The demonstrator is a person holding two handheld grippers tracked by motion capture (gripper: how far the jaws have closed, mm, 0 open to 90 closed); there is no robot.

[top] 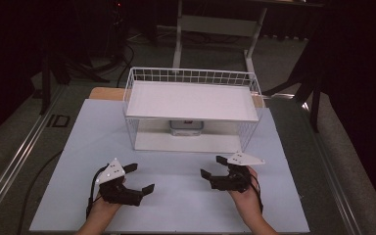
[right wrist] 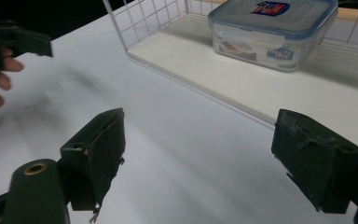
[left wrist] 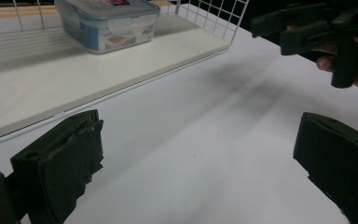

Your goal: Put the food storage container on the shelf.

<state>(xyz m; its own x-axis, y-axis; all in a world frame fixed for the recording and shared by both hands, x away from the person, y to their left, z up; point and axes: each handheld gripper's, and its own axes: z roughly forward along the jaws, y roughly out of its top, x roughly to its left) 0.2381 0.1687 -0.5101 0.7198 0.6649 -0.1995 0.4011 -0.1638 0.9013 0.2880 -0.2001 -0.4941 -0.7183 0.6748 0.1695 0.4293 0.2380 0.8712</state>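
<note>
Currently both tongs, left (top: 138,178) & right (top: 214,166), gape wide, empty; lidded food container (top: 186,128) lies ahead betw. them, right nearer.

The rack (top: 192,100) is thin white coated wire with smooth matt white shelf boards. The food container (right wrist: 271,32) is clear glossy plastic, lid with a bluish rim and a paper-looking label. Table top (top: 176,196) is matt, pale and smooth. Both grippers' jaw pads (right wrist: 95,149) look like worn, rough black rubber, maybe foam.
</note>
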